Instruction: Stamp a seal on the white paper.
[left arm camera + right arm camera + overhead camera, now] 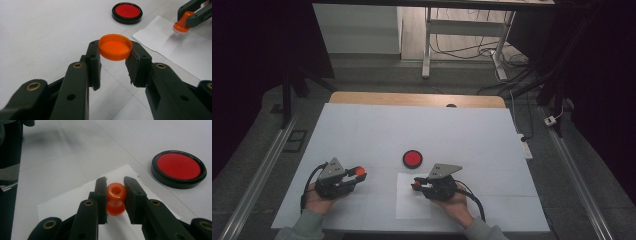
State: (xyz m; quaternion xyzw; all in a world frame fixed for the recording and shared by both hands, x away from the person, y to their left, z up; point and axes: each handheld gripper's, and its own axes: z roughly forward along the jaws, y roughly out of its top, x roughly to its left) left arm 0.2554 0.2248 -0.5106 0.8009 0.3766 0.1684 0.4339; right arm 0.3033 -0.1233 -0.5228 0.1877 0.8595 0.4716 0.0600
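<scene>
Over the white paper (62,205) I see my right gripper (115,186) clamped on the orange stamp (116,198); my left gripper (113,51) pinches the orange cap (115,47).

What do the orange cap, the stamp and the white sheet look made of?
Round orange cap: likely moulded plastic, with a smooth satin sheen and thin rim. Small orange waisted stamp: glossy plastic, by its highlights. Flat white sheet: matte paper, thin with crisp edges.

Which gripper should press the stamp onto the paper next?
Right. The right gripper grips the orange stamp directly over the white paper, beside the red ink pad. The left gripper holds the orange cap.
</scene>
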